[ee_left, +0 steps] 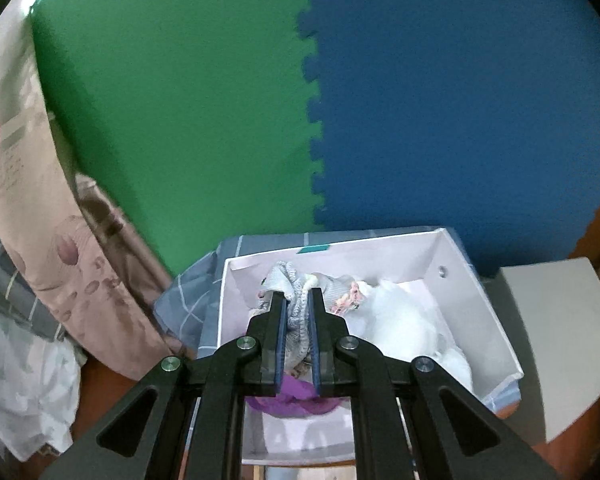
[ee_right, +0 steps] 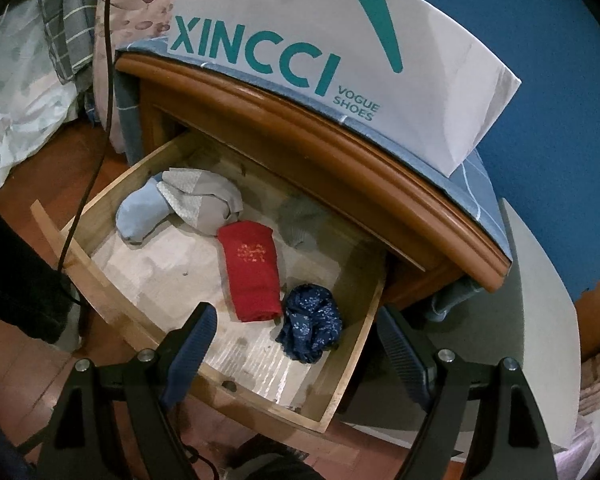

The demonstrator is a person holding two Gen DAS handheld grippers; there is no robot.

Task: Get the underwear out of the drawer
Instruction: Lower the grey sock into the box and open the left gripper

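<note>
Grey knitted fabric point(ee_left: 298, 320) is pinched between the clenched jaws of the left gripper point(ee_left: 298, 300), which hangs over an open white shoe box point(ee_left: 496, 320). Below the jaws, nearest the camera, a purple cloth point(ee_left: 296, 400) lies in the box; further in are a white garment point(ee_left: 400, 320) and a grey piece with pink trim point(ee_left: 350, 294). The box sits on a blue checked cloth point(ee_left: 188, 292), and behind it rise green point(ee_left: 180, 120) and blue point(ee_left: 460, 120) foam mats joined by a toothed seam. The right gripper point(ee_right: 296, 344) hovers over the front of an open wooden drawer point(ee_right: 352, 368) with its jaws spread wide and nothing between them. Closest inside the drawer is a crumpled dark blue speckled piece of underwear point(ee_right: 310, 328), touching a folded red piece point(ee_right: 252, 268) just beside it. Deeper in lie a pale blue item point(ee_right: 142, 214), a grey-and-beige folded one point(ee_right: 204, 200) and, in shadow under the cabinet top, a dark grey one point(ee_right: 300, 220). Above the drawer, the white box side point(ee_right: 340, 32) bears teal lettering.
</note>
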